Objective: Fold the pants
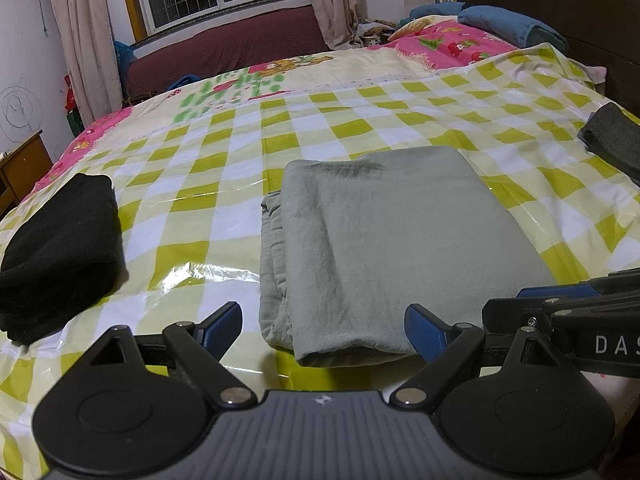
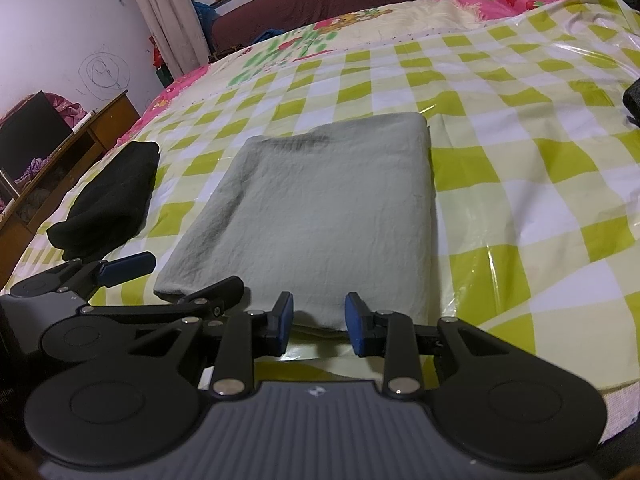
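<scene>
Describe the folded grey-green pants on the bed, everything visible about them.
The grey-green pants are folded into a flat rectangular bundle of soft, slightly creased woven cloth, with a dark smudge near the far edge. Stacked layers show along the left side and the near fold looks rounded. They lie on the glossy green-and-white checked plastic sheet, apart from the black folded garment to the left. No gripper pad appears to press on them.
</scene>
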